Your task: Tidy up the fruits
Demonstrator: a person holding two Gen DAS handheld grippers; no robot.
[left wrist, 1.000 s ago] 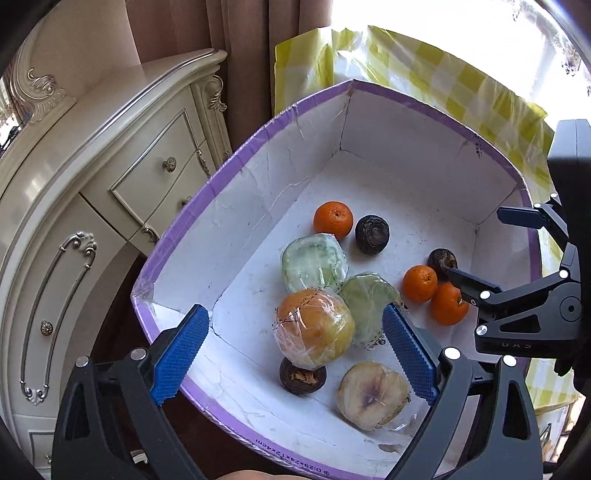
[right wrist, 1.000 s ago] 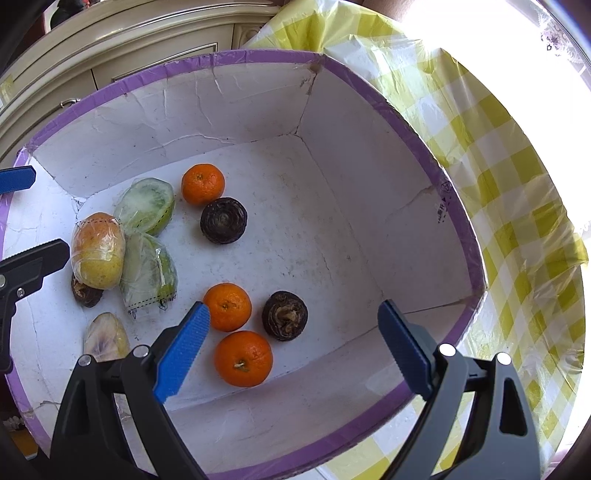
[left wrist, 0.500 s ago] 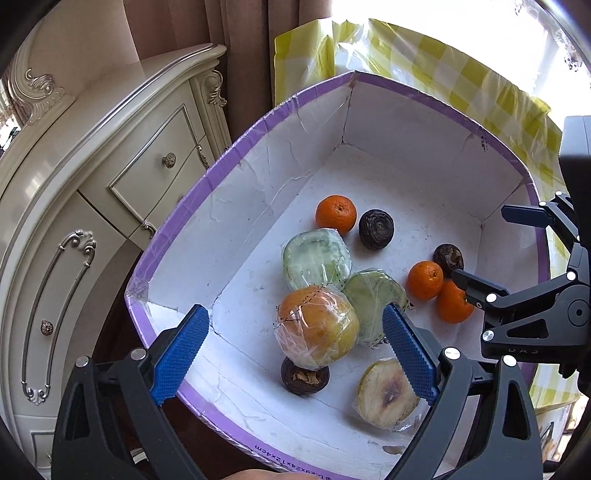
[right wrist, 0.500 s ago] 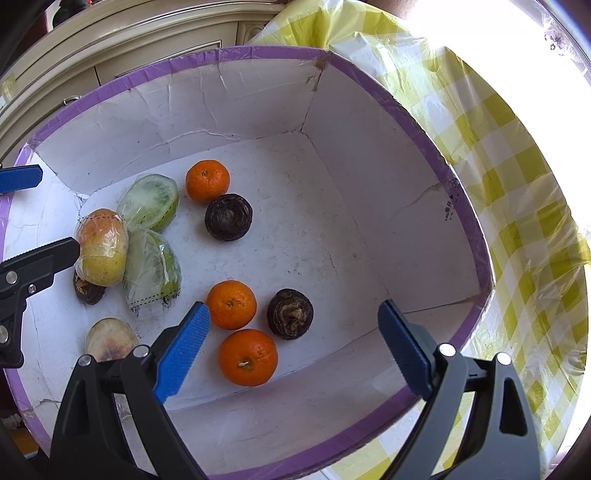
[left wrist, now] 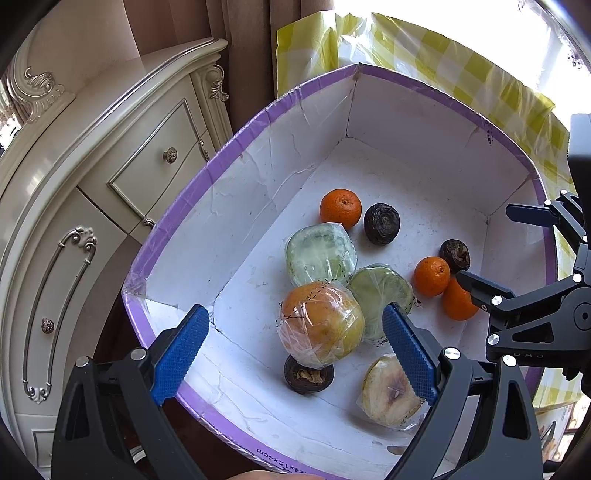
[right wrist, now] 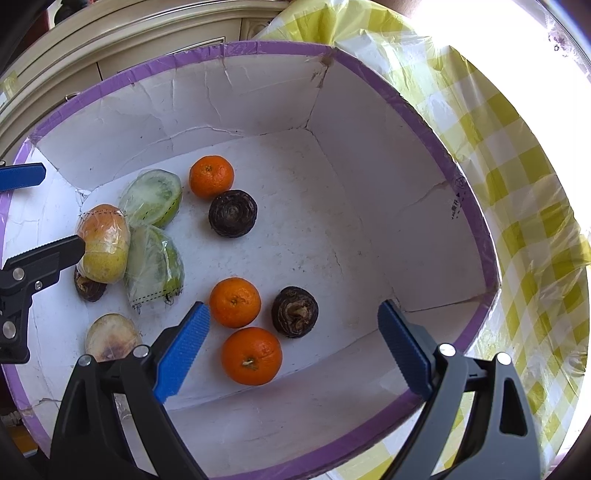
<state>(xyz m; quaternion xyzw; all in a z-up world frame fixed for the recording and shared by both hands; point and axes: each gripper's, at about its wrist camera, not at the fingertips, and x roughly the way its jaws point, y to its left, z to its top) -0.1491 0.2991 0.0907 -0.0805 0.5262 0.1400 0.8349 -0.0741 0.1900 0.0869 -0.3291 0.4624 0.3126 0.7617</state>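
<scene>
A white box with a purple rim (left wrist: 236,140) (right wrist: 476,206) holds the fruit. Inside lie three tangerines (right wrist: 211,176) (right wrist: 235,302) (right wrist: 252,355), dark round fruits (right wrist: 232,213) (right wrist: 294,312) (left wrist: 308,373), a plastic-wrapped orange-yellow fruit (left wrist: 320,325) (right wrist: 104,243), two wrapped green halves (left wrist: 320,254) (left wrist: 382,293) and a wrapped pale cut half (left wrist: 388,391) (right wrist: 112,336). My left gripper (left wrist: 295,350) hangs open above the wrapped orange-yellow fruit, holding nothing. My right gripper (right wrist: 291,343) is open over the two nearer tangerines and a dark fruit, also holding nothing.
The box rests on a yellow-and-white checked cloth (right wrist: 524,192) (left wrist: 461,62). A cream carved cabinet with drawers (left wrist: 92,177) stands close on the left, and a brown curtain (left wrist: 236,33) hangs behind it. Bright window light washes out the far right.
The view of the box has shifted slightly in both wrist cameras. Both grippers stay open and the fruit lies where it was.
</scene>
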